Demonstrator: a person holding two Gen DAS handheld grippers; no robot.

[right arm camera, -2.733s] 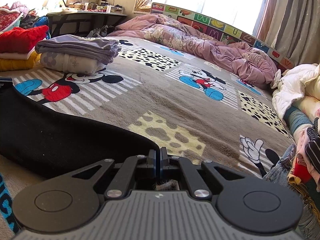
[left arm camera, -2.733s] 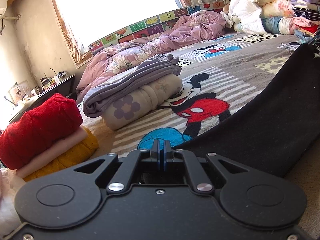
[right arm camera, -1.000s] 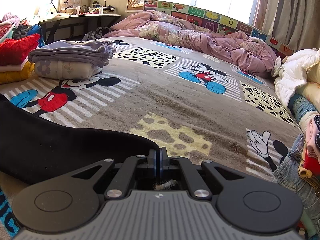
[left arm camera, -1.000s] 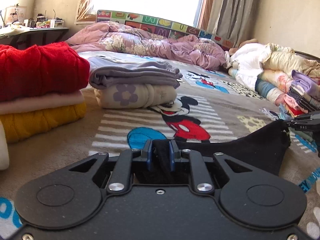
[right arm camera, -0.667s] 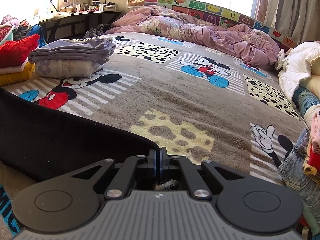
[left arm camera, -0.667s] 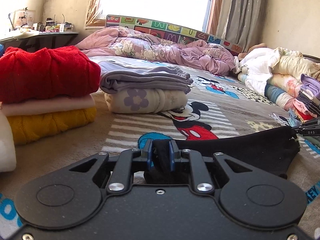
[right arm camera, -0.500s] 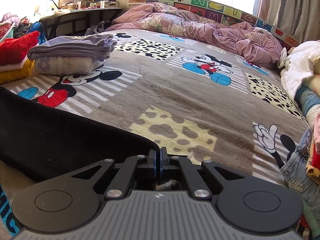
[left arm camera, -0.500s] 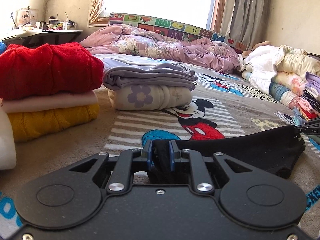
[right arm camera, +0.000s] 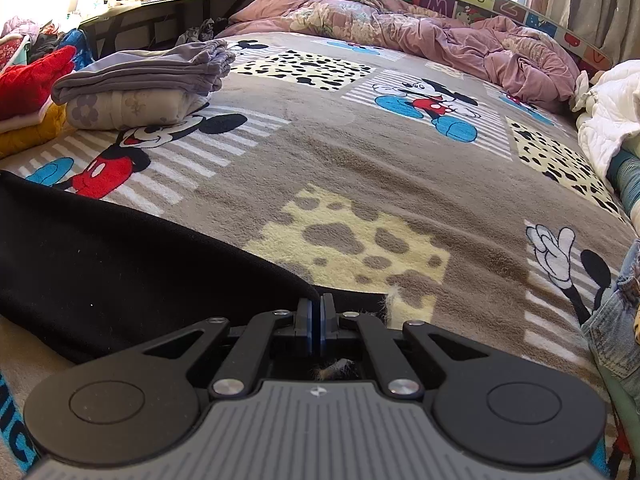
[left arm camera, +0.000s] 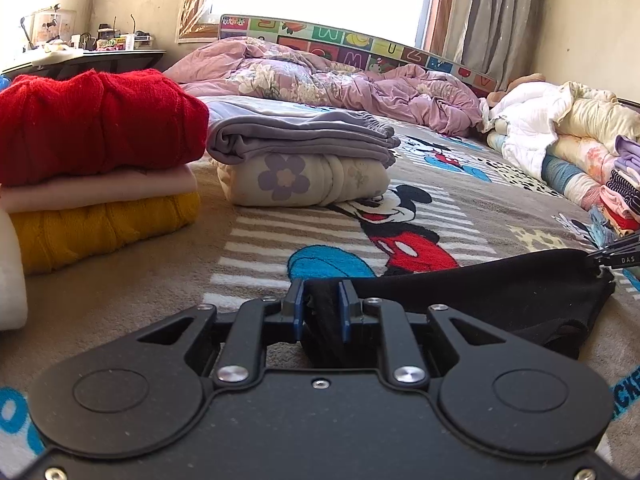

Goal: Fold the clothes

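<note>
A black garment (left arm camera: pixel 500 292) lies stretched low over the Mickey Mouse blanket (left arm camera: pixel 400 216) on the bed. My left gripper (left arm camera: pixel 322 300) is shut on a bunched fold at one end of it. My right gripper (right arm camera: pixel 317 312) is shut on a thin edge at the other end, and its tip shows at the right edge of the left wrist view (left arm camera: pixel 618 256). The black garment (right arm camera: pixel 120 264) runs leftward from my right gripper.
Folded stacks stand on the left: a red sweater (left arm camera: pixel 96 120) over pink and yellow ones, and a grey garment on a floral bundle (left arm camera: pixel 304 160). A rumpled pink duvet (right arm camera: pixel 400 28) lies at the back. A pile of clothes and bedding (left arm camera: pixel 580 148) lines the right side.
The left gripper swung round to face along the bed and now holds a thicker bunch of the black garment. The garment has dropped lower towards the blanket. The right gripper has tilted slightly down.
</note>
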